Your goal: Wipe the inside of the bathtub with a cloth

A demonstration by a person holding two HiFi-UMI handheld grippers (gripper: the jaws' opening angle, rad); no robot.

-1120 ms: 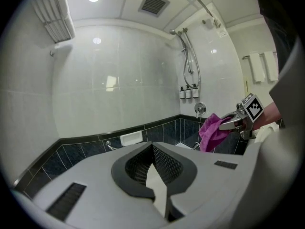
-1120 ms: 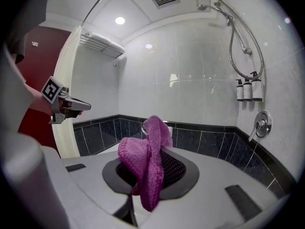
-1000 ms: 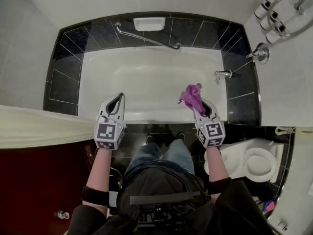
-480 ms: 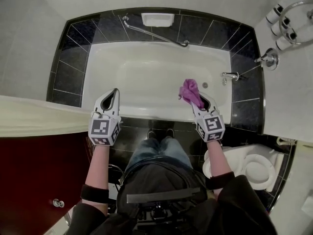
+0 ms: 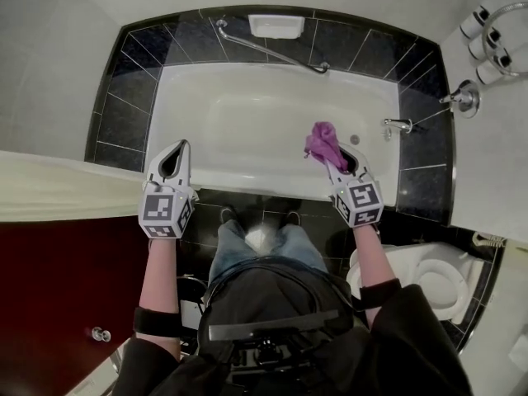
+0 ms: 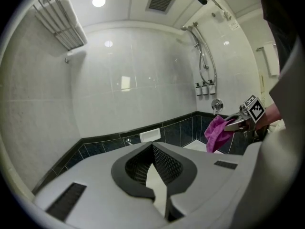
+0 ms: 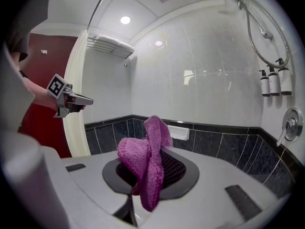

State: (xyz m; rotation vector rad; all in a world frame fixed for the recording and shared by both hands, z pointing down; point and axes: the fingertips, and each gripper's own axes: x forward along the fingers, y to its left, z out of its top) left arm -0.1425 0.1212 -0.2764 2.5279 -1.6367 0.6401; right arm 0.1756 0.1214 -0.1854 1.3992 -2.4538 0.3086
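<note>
Over the near rim of the bathtub (image 5: 247, 177), seen from my head: my right gripper (image 5: 336, 164) is clamped on the purple cloth (image 5: 322, 142), which bunches above the tub's right end, near the spout (image 5: 398, 124) and drain (image 5: 353, 139) and not yet touching the enamel. My left gripper (image 5: 183, 146) hangs over the tub's left near edge, jaws together, holding nothing. To wipe well, I judge I should lower the cloth until it lies flat on the tub floor, then sweep in long overlapping strokes away from the drain end. The grab bar (image 5: 272, 52) and soap dish (image 5: 276, 25) sit on the tub's far ledge, the toilet (image 5: 437, 283) off its right end, and the shower curtain (image 5: 66, 196) drapes along its left near side.

Left gripper view: the left gripper (image 6: 152, 148) shows its jaws meeting at the tips with nothing between them. The cloth (image 6: 215, 133) hangs from the right gripper (image 6: 234, 123) toward the tub's tap end, below the bottles (image 6: 205, 88) and shower hose (image 6: 205, 56).

Right gripper view: the jaws of the right gripper (image 7: 157, 151) are closed on the cloth (image 7: 145, 163), which folds out over them. The spout and wall valve (image 7: 289, 123) at the tub's right end could snag it
</note>
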